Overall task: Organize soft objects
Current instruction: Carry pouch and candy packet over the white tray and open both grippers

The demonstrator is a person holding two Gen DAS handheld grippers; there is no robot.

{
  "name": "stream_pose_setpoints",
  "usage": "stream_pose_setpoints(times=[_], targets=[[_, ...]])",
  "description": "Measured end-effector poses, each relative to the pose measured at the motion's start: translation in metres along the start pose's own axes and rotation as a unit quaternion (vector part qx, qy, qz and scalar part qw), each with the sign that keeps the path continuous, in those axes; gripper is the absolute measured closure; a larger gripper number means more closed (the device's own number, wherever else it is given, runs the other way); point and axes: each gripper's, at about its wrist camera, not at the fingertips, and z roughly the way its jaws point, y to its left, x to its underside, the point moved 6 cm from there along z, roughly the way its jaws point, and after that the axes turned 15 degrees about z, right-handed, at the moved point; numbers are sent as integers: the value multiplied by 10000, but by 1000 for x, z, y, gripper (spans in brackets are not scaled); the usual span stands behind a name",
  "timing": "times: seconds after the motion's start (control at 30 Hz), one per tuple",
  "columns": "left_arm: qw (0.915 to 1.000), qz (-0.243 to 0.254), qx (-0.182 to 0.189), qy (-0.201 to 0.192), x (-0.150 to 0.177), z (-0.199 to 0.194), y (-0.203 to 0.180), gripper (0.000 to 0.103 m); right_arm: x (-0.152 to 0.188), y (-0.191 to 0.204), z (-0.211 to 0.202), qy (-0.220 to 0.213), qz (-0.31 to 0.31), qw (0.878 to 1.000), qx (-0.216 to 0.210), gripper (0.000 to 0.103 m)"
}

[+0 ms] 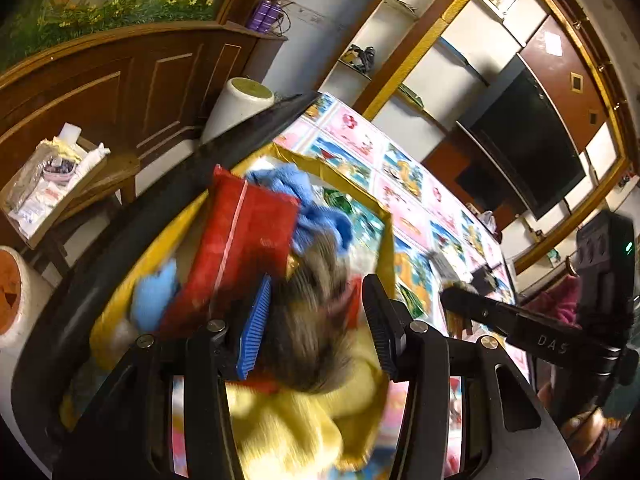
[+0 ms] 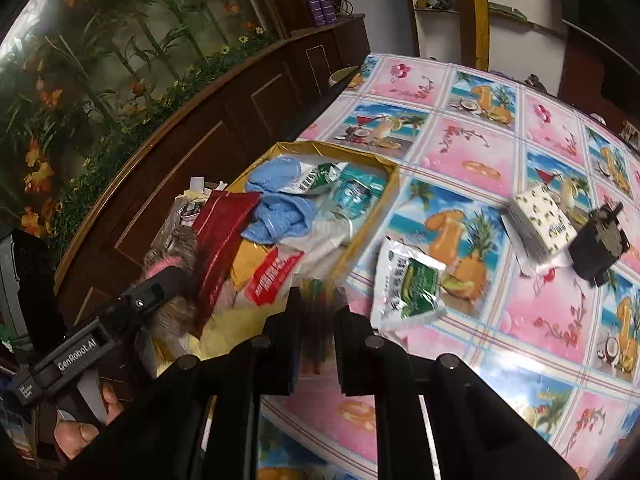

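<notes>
Jaws of the left gripper (image 1: 316, 320) clamp a brown furry soft toy (image 1: 308, 332) directly over the yellow box (image 2: 390, 184), which lies at the desk (image 2: 520, 320) edge. Jaws of the right gripper (image 2: 318, 312) stand nearly shut on a thin striped packet (image 2: 320, 308), long axis along the fingers. Box lies ahead-left of the right gripper; the left is nearer.
</notes>
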Motion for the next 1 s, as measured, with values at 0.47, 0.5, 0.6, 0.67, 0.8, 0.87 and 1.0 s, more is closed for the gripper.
stream_pose_setpoints(times=[0.47,0.5,0.6,0.67,0.8,0.87,1.0], targets=[[9997,-30,53,-228,14,-32,12,38,-109,37,95,1,397,9991,-114,90],[9996,14,-47,-272,17,-36,12,37,-114,38,105,35,435,9990,-111,90],[9994,35,-240,-266,21,-39,14,37,-120,40,128,227,607,9977,-174,88],[9992,6,-295,-260,23,-38,17,37,-120,39,144,515,769,9955,-219,88],[9991,-75,-352,-213,26,-37,19,37,-116,33,145,553,811,9949,-209,74],[9991,-84,-352,-223,26,-37,18,37,-115,28,134,428,826,9953,-254,59],[9986,13,-468,-265,28,-41,8,37,-113,22,104,196,823,9956,-404,54]])
